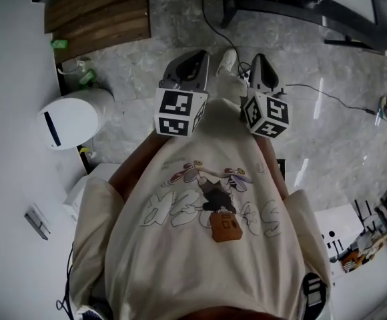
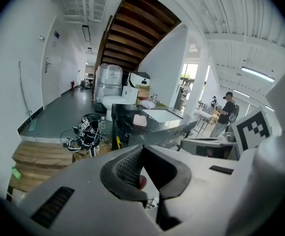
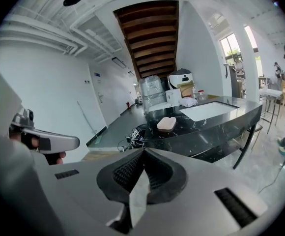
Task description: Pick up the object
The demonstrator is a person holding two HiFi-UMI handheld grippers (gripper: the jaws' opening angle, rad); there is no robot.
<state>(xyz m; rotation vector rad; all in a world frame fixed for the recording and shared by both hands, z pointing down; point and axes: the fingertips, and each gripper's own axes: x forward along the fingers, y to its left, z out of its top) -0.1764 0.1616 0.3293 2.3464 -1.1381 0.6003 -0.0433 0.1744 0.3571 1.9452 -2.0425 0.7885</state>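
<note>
In the head view I hold both grippers out in front of me over a grey marble floor, well apart from any object. The left gripper (image 1: 191,59) and the right gripper (image 1: 261,60) point away from me, side by side. In the left gripper view the left gripper (image 2: 142,148) has its jaw tips touching and nothing gripped. In the right gripper view the right gripper (image 3: 143,151) is also shut and empty. A pale pink object (image 3: 166,124) lies far off on a black marble counter (image 3: 216,124); the pink object (image 2: 139,121) shows in the left gripper view too.
A round white bin (image 1: 70,119) and wooden steps (image 1: 97,12) are on my left. A black cable (image 1: 215,29) runs across the floor ahead. A white bench with tools (image 1: 357,242) is at lower right. A person (image 2: 226,113) stands far off by desks.
</note>
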